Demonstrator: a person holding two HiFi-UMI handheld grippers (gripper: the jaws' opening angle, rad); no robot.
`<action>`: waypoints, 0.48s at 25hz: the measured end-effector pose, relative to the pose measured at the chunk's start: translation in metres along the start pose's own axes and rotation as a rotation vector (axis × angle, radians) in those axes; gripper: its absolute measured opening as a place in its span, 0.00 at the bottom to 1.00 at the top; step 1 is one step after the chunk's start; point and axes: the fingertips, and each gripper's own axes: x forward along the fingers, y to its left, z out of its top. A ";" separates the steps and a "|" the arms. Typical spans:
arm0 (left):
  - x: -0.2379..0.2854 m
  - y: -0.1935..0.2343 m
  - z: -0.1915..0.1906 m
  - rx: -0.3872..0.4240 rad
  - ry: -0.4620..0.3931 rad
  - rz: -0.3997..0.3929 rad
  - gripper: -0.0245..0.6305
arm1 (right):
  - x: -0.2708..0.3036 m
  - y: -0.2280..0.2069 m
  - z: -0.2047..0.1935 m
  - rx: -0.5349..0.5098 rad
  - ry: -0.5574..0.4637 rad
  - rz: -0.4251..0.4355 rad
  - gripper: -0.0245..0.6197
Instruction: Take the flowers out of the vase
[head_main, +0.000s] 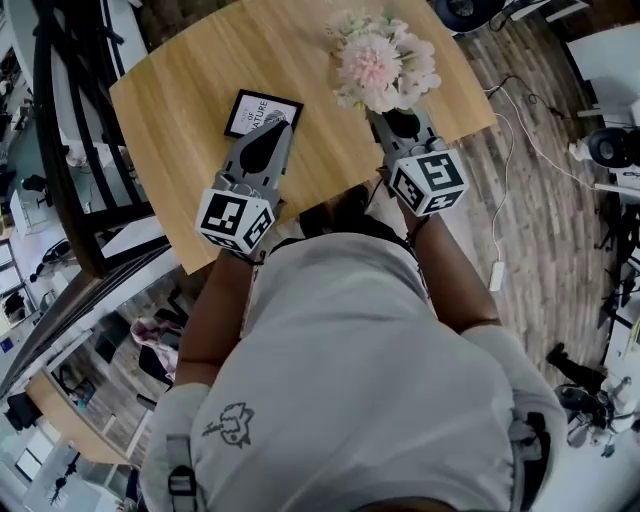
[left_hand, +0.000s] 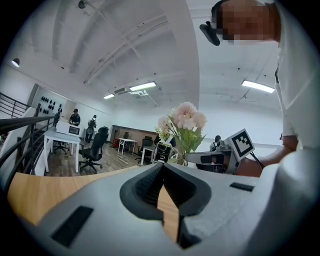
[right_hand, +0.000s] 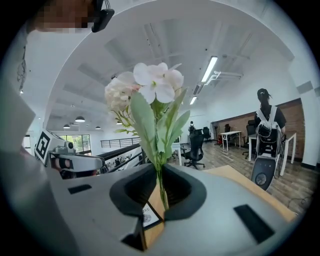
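- Clamped shut with the right hand-held gripper (right_hand: 161, 174) on the thin green stems (right_hand: 162, 192) of the flowers (right_hand: 150, 87), low on the bunch, just under the leaves.
- Held upright over the far right part of the desk (head_main: 190, 90), pink and white blooms fanned out above the jaws and clear of the wood.
- No vase anywhere in view, so probably out of it already; hard to say where it stands.
- Over to the left hand-held gripper (left_hand: 162, 169): jaws together at the tips, nothing between them, level above the desk, right beside a small framed card (head_main: 262, 113) and well apart from the bunch.
- Likely very light to carry, going by those thin stems and small heads.
- Top-heavy all the same, with the weight in the blooms, so apt to lean or swing on a quick turn.
- Stems probably bendy and a bit slick, so liable to twist or slide between the pads if the squeeze is slack.
- Petals soft and easily bruised; no place for a grip.
- Best taken where it is now: on the gathered stems, below the foliage, all strands caught together.
- Firm enough to stop any slip, gentle enough not to kink the stems.
- Worth watching for a loose stem dropping out of the pinch.
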 end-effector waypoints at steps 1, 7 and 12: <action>0.000 -0.004 -0.001 -0.001 0.002 -0.005 0.04 | -0.005 0.000 -0.001 0.004 0.002 -0.001 0.10; 0.006 -0.038 -0.008 0.000 0.019 -0.009 0.04 | -0.039 -0.012 -0.006 0.012 0.002 0.012 0.10; 0.014 -0.067 -0.014 0.006 0.025 0.031 0.04 | -0.064 -0.030 -0.008 0.017 -0.010 0.051 0.10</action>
